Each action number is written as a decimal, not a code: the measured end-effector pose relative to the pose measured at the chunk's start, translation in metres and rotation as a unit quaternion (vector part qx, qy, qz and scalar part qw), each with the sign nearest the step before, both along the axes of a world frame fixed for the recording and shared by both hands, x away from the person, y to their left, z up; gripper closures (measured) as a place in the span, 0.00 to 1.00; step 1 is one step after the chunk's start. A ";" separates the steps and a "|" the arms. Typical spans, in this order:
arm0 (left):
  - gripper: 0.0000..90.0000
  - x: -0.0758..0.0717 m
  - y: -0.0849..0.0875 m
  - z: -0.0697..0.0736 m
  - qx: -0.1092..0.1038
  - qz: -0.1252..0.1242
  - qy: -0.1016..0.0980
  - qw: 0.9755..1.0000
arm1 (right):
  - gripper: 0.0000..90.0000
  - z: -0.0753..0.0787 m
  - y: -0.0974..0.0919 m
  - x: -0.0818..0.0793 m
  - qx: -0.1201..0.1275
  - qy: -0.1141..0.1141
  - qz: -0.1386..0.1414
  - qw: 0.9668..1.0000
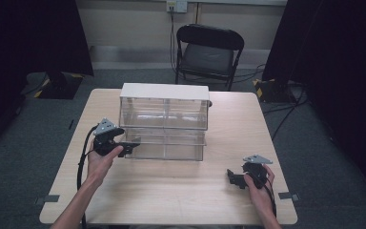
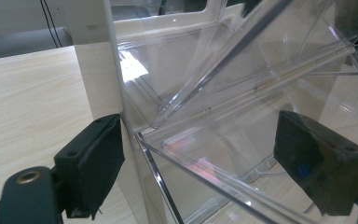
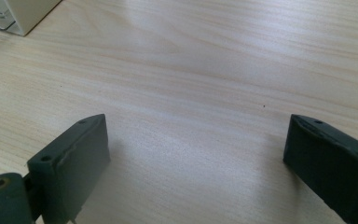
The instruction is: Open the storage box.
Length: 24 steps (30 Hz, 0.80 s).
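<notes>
The clear drawer [image 1: 164,144], low in the cabinet [image 1: 164,107], looks light, stiff, slick and crackable; the left gripper [image 1: 129,147] stands apart astride its corner wall, the right gripper [image 1: 233,177] gapes empty well right of the cabinet.

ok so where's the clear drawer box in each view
High view: the clear drawer box stands mid-table, the left gripper at its lower left corner.
Left gripper view: it spans the centre and right, between the jaws.
Right gripper view: its corner sits top left.
Shared landmark: the wooden table.
</notes>
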<state>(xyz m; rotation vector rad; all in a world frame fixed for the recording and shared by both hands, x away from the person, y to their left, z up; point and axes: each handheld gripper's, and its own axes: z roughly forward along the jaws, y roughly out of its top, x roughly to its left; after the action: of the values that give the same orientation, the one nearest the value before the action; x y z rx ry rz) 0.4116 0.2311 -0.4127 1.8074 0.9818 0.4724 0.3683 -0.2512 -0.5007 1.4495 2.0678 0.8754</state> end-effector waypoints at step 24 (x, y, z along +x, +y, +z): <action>0.17 0.001 -0.003 0.001 0.007 0.009 0.002 1.000 | 0.07 0.000 0.000 0.000 0.000 0.000 0.000 1.000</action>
<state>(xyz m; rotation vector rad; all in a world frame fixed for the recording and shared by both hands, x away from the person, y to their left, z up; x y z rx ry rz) 0.4125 0.2278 -0.4119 1.8139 1.0000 0.4882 0.3683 -0.2512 -0.5007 1.4495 2.0678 0.8752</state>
